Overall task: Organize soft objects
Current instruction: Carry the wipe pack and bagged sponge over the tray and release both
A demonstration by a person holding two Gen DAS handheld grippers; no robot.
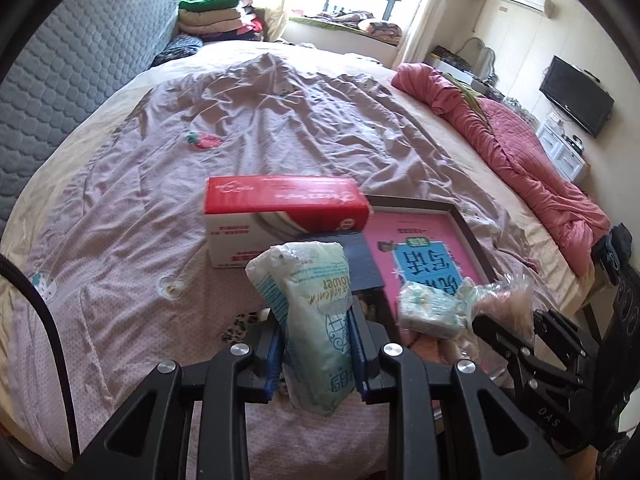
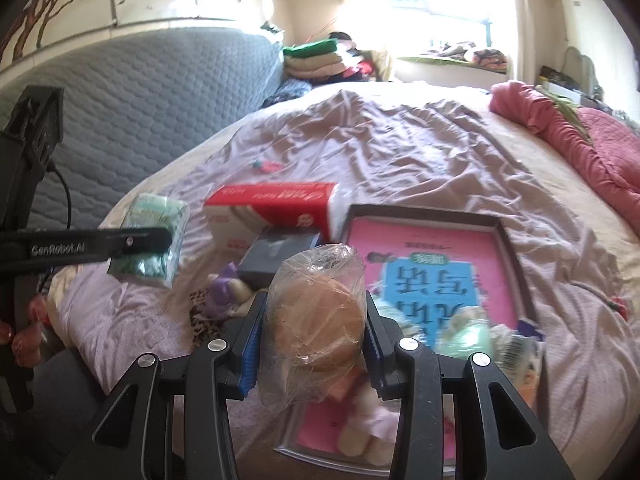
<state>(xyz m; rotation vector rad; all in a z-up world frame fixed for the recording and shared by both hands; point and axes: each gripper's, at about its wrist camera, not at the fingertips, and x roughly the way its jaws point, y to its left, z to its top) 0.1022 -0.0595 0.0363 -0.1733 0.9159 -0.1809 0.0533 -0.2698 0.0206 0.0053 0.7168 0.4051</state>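
Observation:
My left gripper [image 1: 318, 326] is shut on a pale green and white tissue pack [image 1: 308, 312], held upright above the bed's near edge; the pack also shows in the right wrist view [image 2: 154, 236], gripped at the left. My right gripper [image 2: 316, 340] is shut on a bun wrapped in clear plastic [image 2: 316, 316], held above the pink tray. In the left wrist view the right gripper [image 1: 500, 332] is at the lower right with the wrapped bun [image 1: 504, 300] partly hidden. Another small green pack [image 1: 432, 310] lies on the tray's near end.
A red and white box [image 1: 280, 216] and a dark small box [image 2: 276, 256] lie on the lilac quilt [image 1: 240, 120]. A dark-framed pink tray [image 2: 432, 264] holds several soft items at its near end. A red blanket [image 1: 520, 152] lies along the bed's right side. A grey headboard [image 1: 68, 68] stands at left.

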